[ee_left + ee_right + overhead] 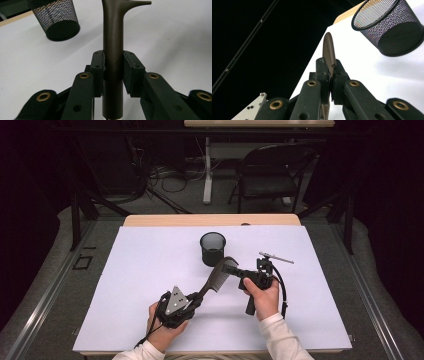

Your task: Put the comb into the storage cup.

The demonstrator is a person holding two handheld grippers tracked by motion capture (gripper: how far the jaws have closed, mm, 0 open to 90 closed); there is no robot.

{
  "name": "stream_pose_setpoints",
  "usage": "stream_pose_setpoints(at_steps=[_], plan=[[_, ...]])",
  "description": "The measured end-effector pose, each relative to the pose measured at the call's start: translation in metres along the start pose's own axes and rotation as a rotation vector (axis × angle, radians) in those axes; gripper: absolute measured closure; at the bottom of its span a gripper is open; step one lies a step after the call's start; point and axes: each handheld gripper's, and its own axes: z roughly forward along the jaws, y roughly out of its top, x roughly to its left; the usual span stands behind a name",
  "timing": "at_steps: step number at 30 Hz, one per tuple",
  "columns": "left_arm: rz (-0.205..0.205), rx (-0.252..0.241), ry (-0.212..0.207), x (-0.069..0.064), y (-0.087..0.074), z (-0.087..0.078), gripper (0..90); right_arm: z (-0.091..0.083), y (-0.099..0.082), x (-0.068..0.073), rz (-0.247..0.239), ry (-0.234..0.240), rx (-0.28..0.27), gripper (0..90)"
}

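The comb (113, 50) handle is clamped by the left gripper (113, 72); its toothed end is clamped by the right gripper (331, 75). The mesh cup (213, 248) is seen at 12 o'clock of the comb, on the white table (140, 270).

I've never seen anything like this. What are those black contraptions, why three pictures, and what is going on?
A person sits at a table covered in white, holding a hand-operated claw in each hand. One picture looks down from above; the other two come from cameras riding on each claw. The left claw pinches the handle of a dark comb; the right claw pinches its toothed end, so both hold it above the table. On the table stand a black mesh cup and, to the right, a thin metal rod-like tool.
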Motion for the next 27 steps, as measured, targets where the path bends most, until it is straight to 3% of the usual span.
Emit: stream_pose_setpoints(at_steps=[10,21,27], plan=[[-0.007,-0.01,0.002,0.0003,-0.0002,-0.0006,70.7,-0.0008,0.0003,-0.0013,0.01,0.002,-0.004,87.2],[-0.014,-0.025,-0.003,0.0023,-0.0002,-0.0012,63.5,-0.0021,0.0011,-0.0028,0.013,-0.003,-0.012,87.2],[-0.038,-0.038,-0.013,0.0035,0.0001,-0.0021,59.3,-0.0041,0.0024,-0.0046,0.016,-0.005,-0.025,87.2]])
